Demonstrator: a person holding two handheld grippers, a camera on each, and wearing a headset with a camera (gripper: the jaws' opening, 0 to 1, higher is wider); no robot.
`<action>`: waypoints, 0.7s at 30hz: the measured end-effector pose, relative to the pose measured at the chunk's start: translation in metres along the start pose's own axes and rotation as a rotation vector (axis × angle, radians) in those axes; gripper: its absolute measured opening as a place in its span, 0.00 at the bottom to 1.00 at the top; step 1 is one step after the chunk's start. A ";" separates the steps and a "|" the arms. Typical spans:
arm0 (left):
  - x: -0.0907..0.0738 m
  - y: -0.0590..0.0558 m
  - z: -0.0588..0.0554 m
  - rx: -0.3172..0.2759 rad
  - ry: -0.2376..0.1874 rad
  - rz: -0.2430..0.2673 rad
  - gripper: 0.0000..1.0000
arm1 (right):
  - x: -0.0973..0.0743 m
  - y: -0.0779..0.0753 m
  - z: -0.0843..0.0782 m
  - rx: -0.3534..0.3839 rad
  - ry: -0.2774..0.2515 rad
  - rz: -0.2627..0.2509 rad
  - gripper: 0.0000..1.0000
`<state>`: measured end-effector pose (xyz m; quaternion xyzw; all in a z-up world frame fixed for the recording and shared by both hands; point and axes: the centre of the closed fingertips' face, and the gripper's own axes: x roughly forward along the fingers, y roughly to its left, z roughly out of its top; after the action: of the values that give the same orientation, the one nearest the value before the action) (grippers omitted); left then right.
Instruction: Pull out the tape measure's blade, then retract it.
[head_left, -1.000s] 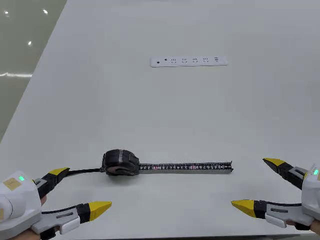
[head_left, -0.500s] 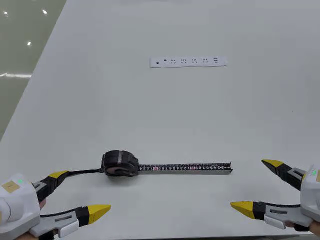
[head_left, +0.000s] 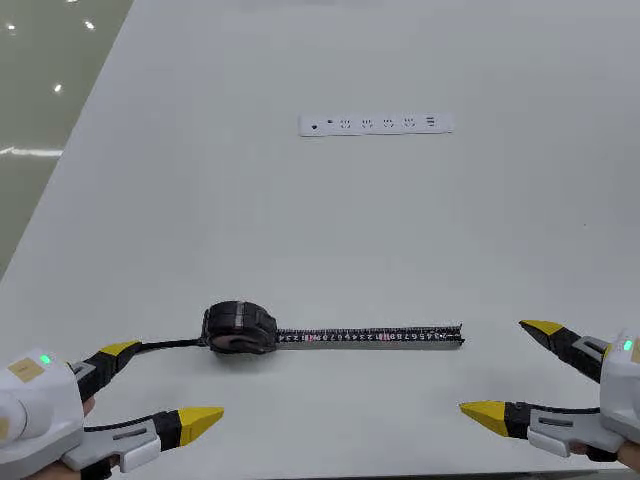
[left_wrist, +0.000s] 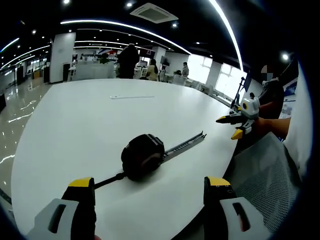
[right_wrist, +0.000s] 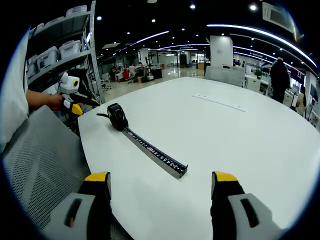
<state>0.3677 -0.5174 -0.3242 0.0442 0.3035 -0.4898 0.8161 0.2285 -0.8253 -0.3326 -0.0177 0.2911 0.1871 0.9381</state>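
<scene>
1. Left claw (head_left: 165, 382): mine, released, jaws spread wide and holding nothing. It sits at the near edge of the desk (head_left: 300, 230), with one jaw tip just beside the tape measure's black wrist strap (head_left: 165, 344).
2. Right claw (head_left: 505, 367): likewise released and empty, near the blade's hooked end but apart from it.
3. Tape measure (head_left: 240, 327): black rounded case lying on the desk between my claws. Its blade (head_left: 370, 336), dark with pale graduations, lies extended flat toward my right.
4. Power strip (head_left: 375, 124): white, well apart from the tape, toward the desk's far side.
</scene>
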 end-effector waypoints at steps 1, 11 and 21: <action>0.000 0.001 0.001 0.000 0.000 0.004 0.87 | 0.000 0.000 0.000 0.001 -0.001 0.002 0.83; 0.009 0.002 0.003 -0.016 0.033 0.021 0.86 | 0.001 -0.003 0.000 -0.008 0.002 0.006 0.82; 0.020 -0.002 0.006 -0.039 0.047 0.027 0.85 | 0.005 -0.003 0.005 -0.016 -0.024 0.025 0.81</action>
<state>0.3756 -0.5359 -0.3292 0.0438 0.3313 -0.4718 0.8159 0.2365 -0.8255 -0.3312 -0.0194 0.2787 0.2014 0.9388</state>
